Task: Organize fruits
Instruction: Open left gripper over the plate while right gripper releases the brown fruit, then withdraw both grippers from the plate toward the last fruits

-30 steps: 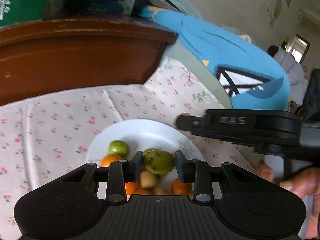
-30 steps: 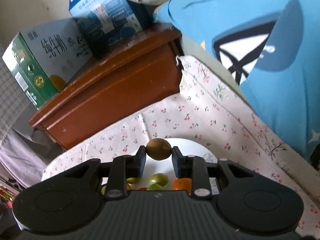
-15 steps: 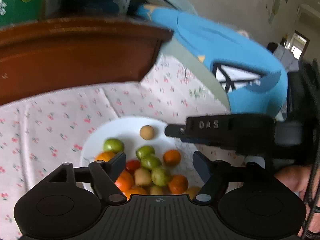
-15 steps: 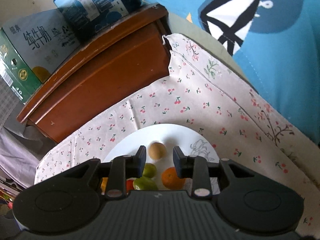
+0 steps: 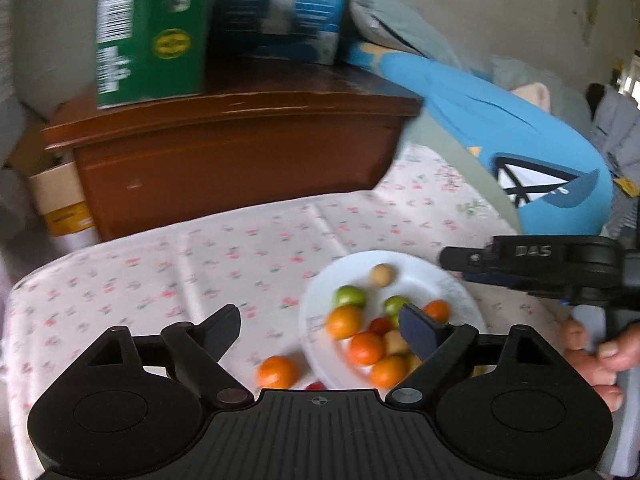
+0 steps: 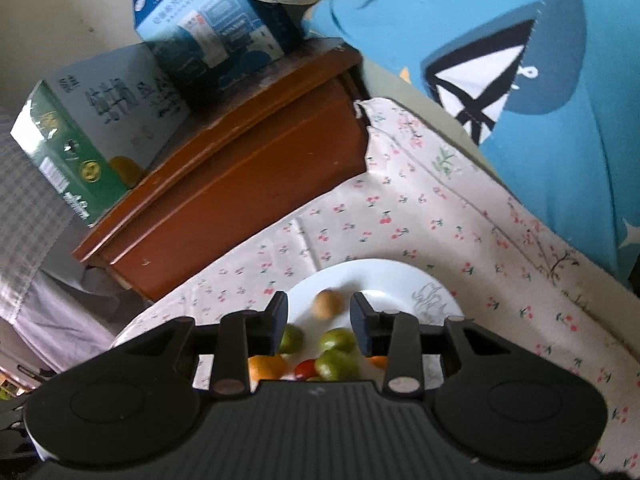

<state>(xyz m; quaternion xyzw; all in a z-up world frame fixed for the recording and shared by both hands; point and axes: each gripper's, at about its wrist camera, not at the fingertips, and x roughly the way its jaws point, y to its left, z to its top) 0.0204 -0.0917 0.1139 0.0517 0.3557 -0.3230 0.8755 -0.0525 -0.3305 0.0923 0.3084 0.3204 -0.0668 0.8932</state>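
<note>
Read the labels from left to right. The green carton [image 5: 150,32] on the wooden cabinet [image 5: 240,148] bears a barcode and round yellow emblems; its pale face in the right wrist view carries large characters too blurred to read. The blue carton [image 5: 280,4] beside it has print that is also illegible. The letters "DAS" are moulded on the side of your right gripper [image 5: 448,260], at the right edge of the left wrist view.

The cabinet stands behind the far edge of the cherry-print cloth [image 5: 240,256]. A blue cushion [image 5: 500,136] with a black-and-white emblem lies along the cloth's right side.

Your left gripper [image 5: 320,320] has just been opening; its jaws stand spread wide with nothing between them, above the cloth at the white plate's [image 5: 440,280] left rim. One orange fruit [image 5: 277,371] lies on the cloth just beside that rim.

The plate sits toward the near right of the cloth and holds green, orange and red fruits in a cluster. A small tan round fruit [image 6: 327,305] lies apart near the far rim; it shows no long axis.

Your right gripper has just been opening as well. Its jaws stand slightly parted above the plate, clear of the tan fruit seen between them.
</note>
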